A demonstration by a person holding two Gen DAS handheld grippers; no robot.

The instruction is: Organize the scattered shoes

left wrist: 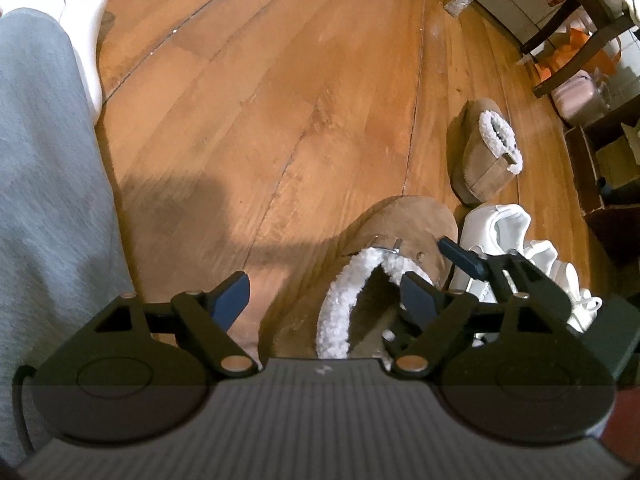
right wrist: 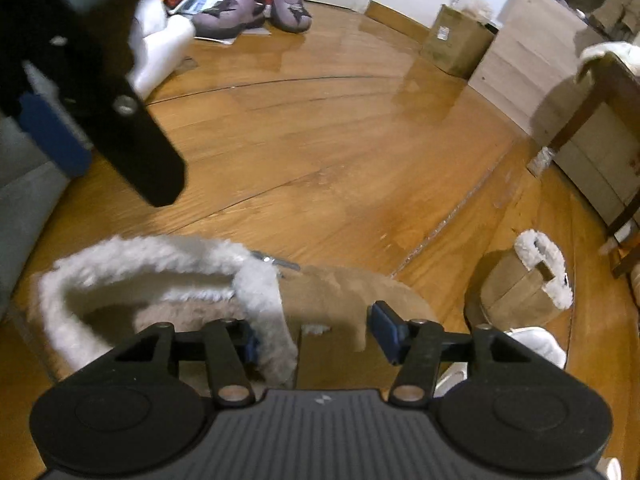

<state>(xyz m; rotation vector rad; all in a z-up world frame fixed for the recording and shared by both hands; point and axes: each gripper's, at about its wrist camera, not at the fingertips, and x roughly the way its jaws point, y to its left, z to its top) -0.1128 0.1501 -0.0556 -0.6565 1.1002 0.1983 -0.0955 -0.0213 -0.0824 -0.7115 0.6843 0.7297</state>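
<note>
A brown slipper with white fleece lining lies on the wood floor, just under both grippers. My right gripper is shut on its side wall, one finger inside the fleece collar and the other pad against the suede outside. The same outer pad appears in the left wrist view beside the slipper. My left gripper stands open over the slipper's mouth, its pads off the shoe. The matching slipper stands a little further off.
White sneakers lie beside the held slipper. Two purple shoes sit by the far wall near papers. A cardboard box and a dark wooden table stand at the right. A person's grey trouser leg fills the left.
</note>
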